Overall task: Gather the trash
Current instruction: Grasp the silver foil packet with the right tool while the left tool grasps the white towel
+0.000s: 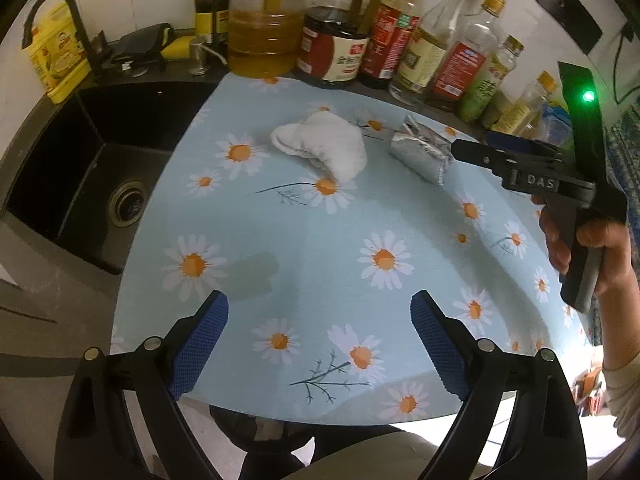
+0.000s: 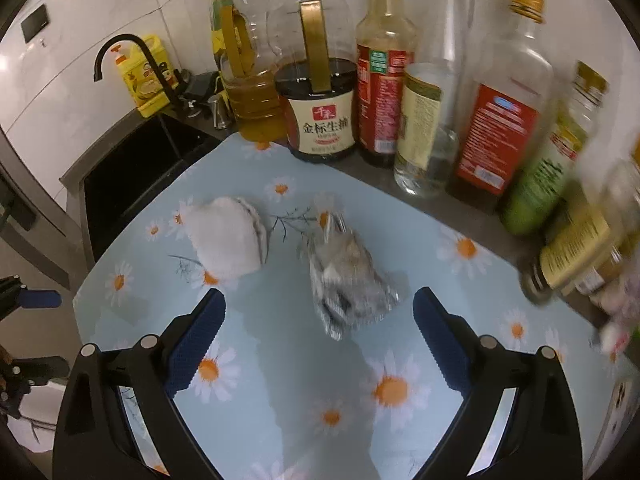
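Nothing collected: crumpled silver foil wrapper [image 2: 348, 280] and white wadded tissue [image 2: 226, 236] remain on the daisy-print mat [image 2: 400, 392]. Right gripper [image 2: 318, 336] and left gripper [image 1: 320, 340] both gape apart, empty.

White tiled wall [image 2: 80, 60] at top. Black sink [image 1: 100, 168] upper left, black faucet [image 1: 60, 4] behind it. Grey desk [image 1: 36, 340] under a blue daisy-print mat [image 1: 320, 248]. Bottles [image 2: 400, 80] line the back edge. Dark wall plate [image 1: 570, 12] upper right.
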`<state>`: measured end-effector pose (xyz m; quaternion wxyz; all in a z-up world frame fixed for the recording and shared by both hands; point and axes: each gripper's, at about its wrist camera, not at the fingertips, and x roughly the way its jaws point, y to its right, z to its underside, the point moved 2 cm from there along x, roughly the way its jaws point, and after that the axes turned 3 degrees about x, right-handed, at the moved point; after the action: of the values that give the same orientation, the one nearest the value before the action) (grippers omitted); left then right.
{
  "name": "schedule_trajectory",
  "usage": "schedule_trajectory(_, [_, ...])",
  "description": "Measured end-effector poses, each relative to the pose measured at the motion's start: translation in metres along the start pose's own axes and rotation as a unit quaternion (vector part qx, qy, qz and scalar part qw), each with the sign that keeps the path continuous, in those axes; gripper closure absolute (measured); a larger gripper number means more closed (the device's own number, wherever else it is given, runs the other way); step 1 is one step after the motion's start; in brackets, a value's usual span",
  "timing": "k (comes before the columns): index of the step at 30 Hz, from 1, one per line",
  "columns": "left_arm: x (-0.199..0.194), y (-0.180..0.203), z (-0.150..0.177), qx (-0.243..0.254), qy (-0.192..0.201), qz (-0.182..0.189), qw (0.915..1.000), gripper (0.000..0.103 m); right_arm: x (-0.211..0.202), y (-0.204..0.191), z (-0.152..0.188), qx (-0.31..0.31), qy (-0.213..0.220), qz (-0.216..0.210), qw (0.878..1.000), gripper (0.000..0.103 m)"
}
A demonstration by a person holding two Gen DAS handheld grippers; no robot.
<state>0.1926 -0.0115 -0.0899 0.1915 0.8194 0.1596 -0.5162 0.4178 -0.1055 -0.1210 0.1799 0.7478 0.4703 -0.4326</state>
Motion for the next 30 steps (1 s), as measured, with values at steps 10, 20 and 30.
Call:
schedule_trajectory(10, [0.01,-0.016,-0.004,-0.035,-0.008,-0.023,0.9991,0.013,0.053,0.011,-0.008,-0.033,-0.035,0.001,0.999,0.024])
schedule_trajectory(20, [0.025,-0.02,-0.01,-0.041,-0.026,-0.031,0.9983,0.013,0.065,0.008,-0.002,-0.065,-0.042,-0.005,0.997,0.049])
schedule_trajectory(30, [0.036,-0.002,-0.038,0.018,-0.031,-0.037,0.9987,0.013,0.03,0.015,0.004,-0.021,-0.021,-0.033,0.999,0.049])
